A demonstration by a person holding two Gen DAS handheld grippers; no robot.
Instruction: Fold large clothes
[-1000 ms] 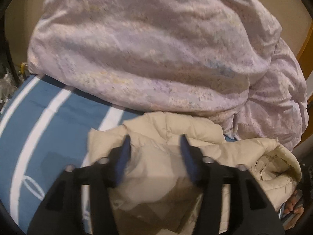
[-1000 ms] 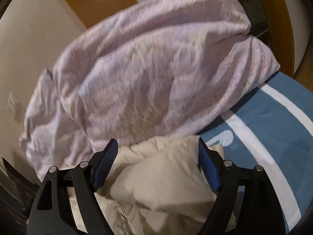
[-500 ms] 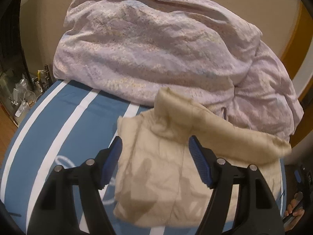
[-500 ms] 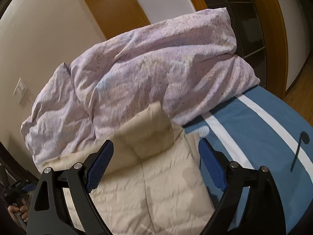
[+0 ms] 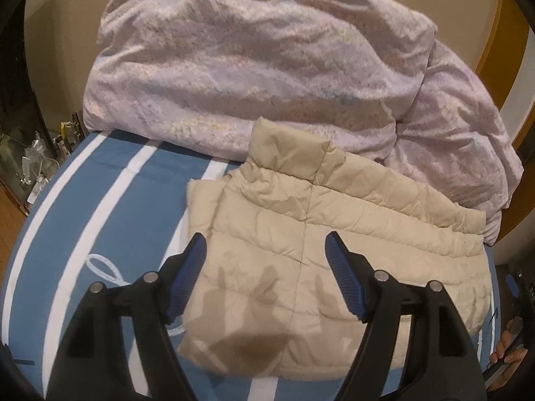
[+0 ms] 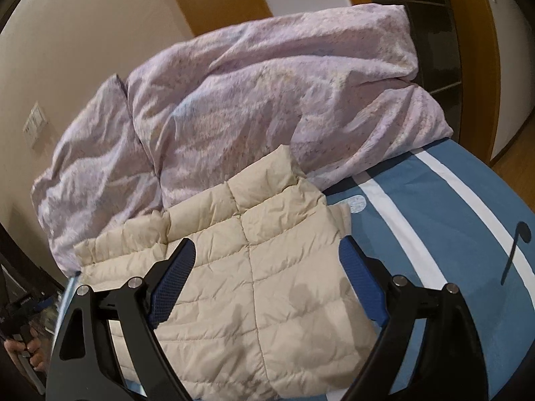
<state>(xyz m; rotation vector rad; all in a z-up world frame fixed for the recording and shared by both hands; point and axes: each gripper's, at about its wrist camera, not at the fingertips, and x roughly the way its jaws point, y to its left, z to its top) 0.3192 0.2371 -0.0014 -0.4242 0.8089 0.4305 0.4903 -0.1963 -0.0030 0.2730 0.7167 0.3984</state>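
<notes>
The left gripper (image 5: 265,275) is hovering with its jaws spread wide and nothing between them, and the right gripper (image 6: 267,282) is doing the same, gaping open and empty. Both are hanging above the cream puffer jacket (image 5: 317,250), which is lying flat on the blue striped bedcover (image 5: 110,220) directly ahead of and below the fingers.

From the left gripper, the jacket is running away from the camera: hem nearest, centre seam leading straight up between the blue pads, collar (image 5: 287,153) standing at the far end and touching the lilac duvet (image 5: 254,67) heaped against the wall. Its long axis is therefore lining up roughly with the direction the fingers are pointing. A sleeve or side panel (image 5: 401,207) is stretching off to the right, while the other edge is sitting tucked in, just beside the left jaw.

From the right gripper, the same jacket (image 6: 254,284) is filling the gap between the jaws, collar (image 6: 264,180) again at the far end, and the outstretched side (image 6: 123,240) is trailing left in that view.

Judging from this, both grippers are sitting about equally near the hem, one toward each side of the seam. The next fold is probably depending on which side gets picked up; the spread side looks like the one needing to come across.
</notes>
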